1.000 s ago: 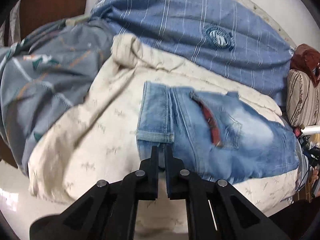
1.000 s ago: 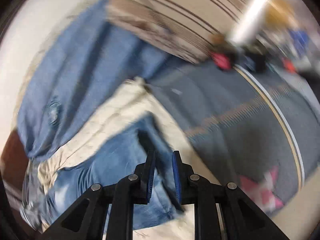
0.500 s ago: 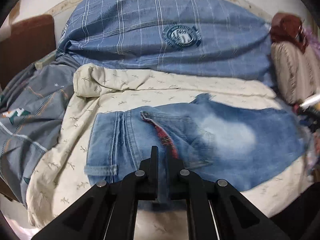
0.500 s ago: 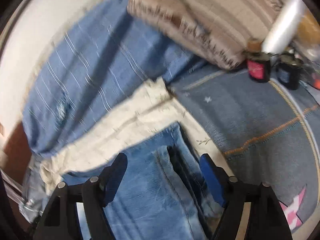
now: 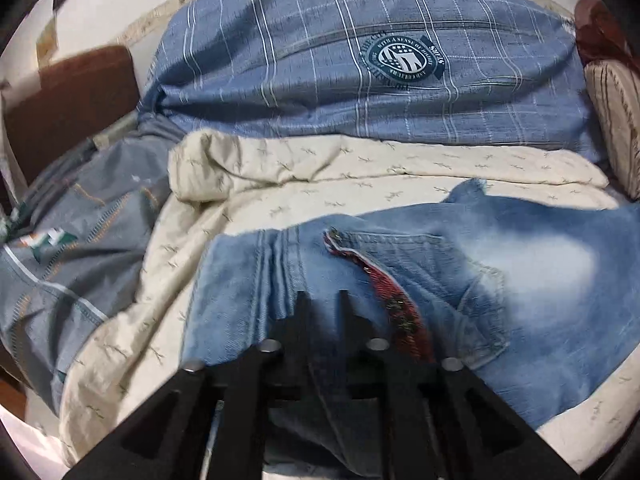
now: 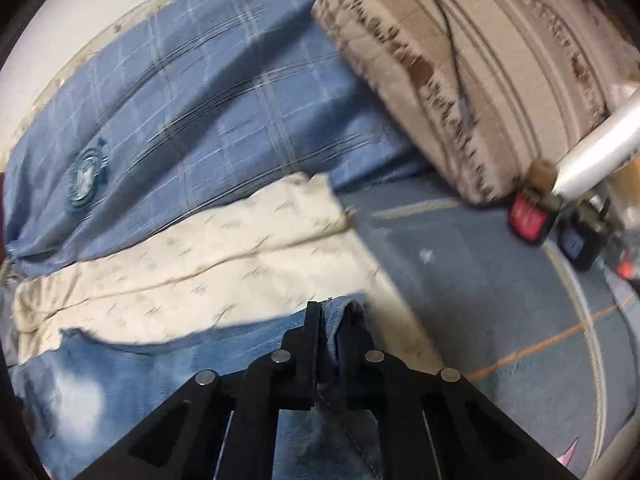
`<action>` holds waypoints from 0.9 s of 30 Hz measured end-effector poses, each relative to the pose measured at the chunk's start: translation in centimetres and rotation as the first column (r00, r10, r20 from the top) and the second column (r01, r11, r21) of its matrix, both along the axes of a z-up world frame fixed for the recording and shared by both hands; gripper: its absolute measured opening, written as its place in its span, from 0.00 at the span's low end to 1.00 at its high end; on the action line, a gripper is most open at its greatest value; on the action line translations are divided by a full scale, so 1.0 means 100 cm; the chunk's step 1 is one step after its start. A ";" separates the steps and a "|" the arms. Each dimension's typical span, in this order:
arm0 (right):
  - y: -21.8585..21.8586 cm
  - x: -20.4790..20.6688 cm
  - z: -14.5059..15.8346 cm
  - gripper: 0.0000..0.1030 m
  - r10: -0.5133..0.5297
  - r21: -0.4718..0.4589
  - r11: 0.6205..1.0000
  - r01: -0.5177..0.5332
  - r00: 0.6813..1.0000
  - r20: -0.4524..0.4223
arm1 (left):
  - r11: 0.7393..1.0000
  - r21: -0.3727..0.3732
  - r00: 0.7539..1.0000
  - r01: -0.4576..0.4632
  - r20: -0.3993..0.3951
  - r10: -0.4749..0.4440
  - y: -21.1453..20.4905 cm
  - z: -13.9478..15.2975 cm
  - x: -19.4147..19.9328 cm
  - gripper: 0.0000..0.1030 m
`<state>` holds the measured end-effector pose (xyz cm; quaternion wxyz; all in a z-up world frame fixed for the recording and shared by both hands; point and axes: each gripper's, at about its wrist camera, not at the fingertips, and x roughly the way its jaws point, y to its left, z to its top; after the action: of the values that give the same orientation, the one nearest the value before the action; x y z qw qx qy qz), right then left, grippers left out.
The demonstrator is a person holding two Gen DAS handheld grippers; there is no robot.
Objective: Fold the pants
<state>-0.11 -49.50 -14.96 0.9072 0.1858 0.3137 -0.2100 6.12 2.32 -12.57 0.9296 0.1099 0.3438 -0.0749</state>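
A home bedroom. A bed carries a blue checked pillow (image 5: 360,80), a cream quilt (image 5: 280,184) and a striped cushion (image 6: 480,60).

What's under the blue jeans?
The jeans lie on a cream blanket with small printed marks; it shows around their edges. Whatever is beneath their middle is covered. A grey-blue sheet shows past the blanket's edge.

The faded light-blue denim pants (image 5: 520,280) lie spread flat across a cream quilt, folded into a broad band. A back pocket faces up, a whitish worn patch beside it, and a red plaid lining strip shows along an opened edge. One bunched denim edge (image 6: 340,320) stands pinched upright at the far end.
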 end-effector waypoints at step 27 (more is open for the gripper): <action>0.010 -0.046 0.017 0.16 0.113 0.176 0.975 -0.139 0.982 0.150 | 0.978 0.125 0.977 0.170 -0.149 -0.151 -0.003 -0.021 -0.024 0.41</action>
<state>-4.73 -48.52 -13.26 0.9171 0.2633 0.2789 -0.1082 3.72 2.04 -14.70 0.8846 0.1953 0.4019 -0.1333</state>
